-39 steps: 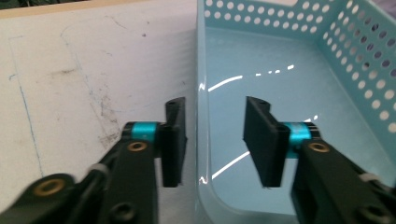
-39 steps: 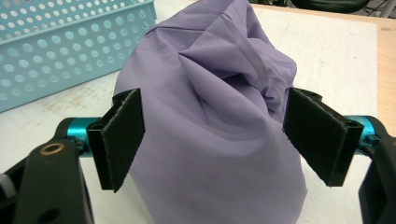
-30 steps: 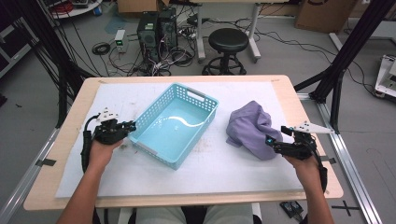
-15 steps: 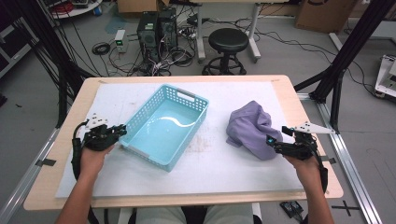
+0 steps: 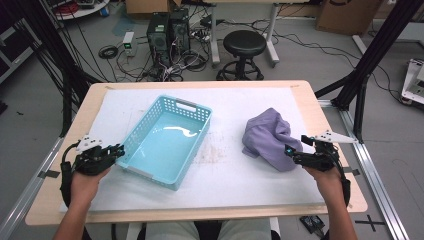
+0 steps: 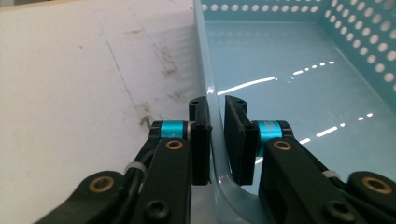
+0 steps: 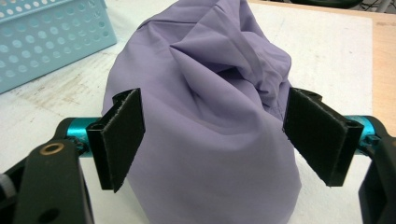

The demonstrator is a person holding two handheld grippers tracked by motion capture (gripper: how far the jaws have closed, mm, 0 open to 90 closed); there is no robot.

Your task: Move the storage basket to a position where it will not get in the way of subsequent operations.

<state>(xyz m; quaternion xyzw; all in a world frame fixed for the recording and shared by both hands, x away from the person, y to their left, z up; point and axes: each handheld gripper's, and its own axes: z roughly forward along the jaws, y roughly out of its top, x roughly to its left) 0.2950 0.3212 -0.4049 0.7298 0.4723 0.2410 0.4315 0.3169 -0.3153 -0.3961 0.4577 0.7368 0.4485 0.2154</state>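
Observation:
A light blue perforated basket [image 5: 192, 107] lies empty at the left middle of the white mat. My left gripper [image 5: 119, 150] straddles its near left wall [image 6: 209, 70]. The jaws [image 6: 217, 105] have just been opening: the wall stands between the pads, with a narrow gap on the inner side. A crumpled purple cloth [image 5: 267, 135] lies to the right of the basket. My right gripper [image 5: 292, 150] is open at its near right edge. In the right gripper view the cloth [image 7: 210, 70] bulges between the wide-spread pads [image 7: 212, 100], which do not squeeze it.
The mat [image 5: 225, 170] covers a wooden table [image 5: 330, 125] and is stained between basket and cloth. Beyond the table's far edge stand a black stool [image 5: 245, 45], computer towers [image 5: 167, 27] and cables on the floor. Black frame posts [image 5: 370, 55] rise at the right.
The basket has slid left across the mat, with my left gripper on its wall, and has turned slightly. The right gripper and the cloth have stayed where they were.

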